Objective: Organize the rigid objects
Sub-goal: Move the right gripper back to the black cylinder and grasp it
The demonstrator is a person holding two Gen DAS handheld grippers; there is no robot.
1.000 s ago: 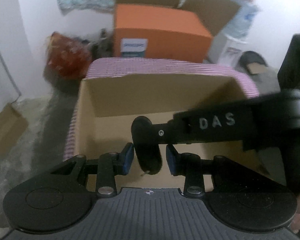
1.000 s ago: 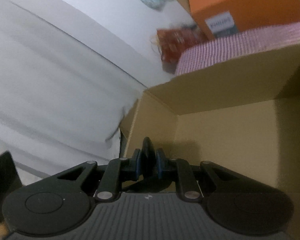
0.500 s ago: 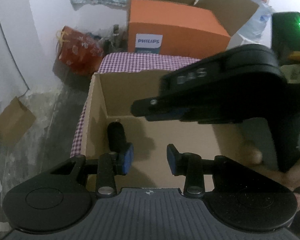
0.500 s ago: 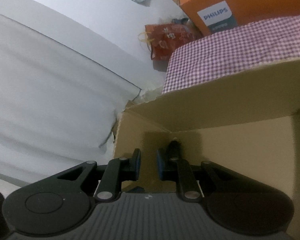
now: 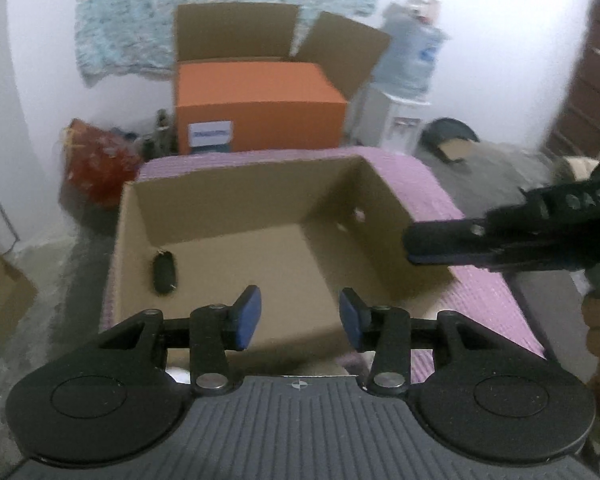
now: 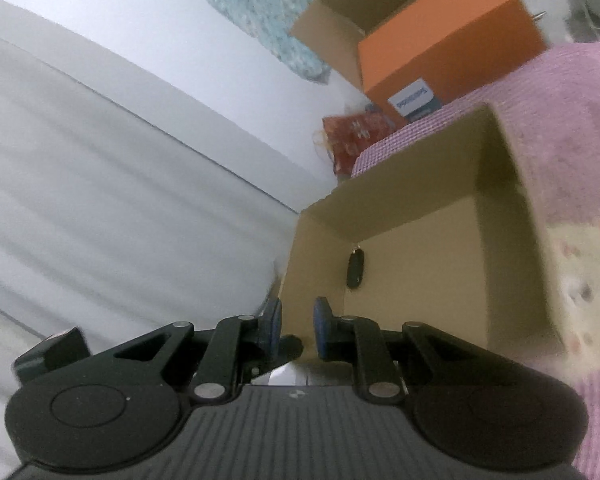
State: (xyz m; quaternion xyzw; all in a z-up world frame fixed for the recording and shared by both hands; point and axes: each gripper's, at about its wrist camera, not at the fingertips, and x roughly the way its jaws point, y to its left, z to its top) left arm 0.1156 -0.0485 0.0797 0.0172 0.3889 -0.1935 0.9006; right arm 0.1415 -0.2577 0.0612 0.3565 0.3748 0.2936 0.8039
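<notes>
One black oval object lies flat in the cardboard box's far-left corner, long axis running front to back. Left gripper fingers spread, empty. Right wrist view: right gripper fingers apart, empty, beside the box's near wall.

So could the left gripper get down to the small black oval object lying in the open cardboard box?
Probably yes: the left gripper is open, the box is topless, and nothing covers the object.
</notes>
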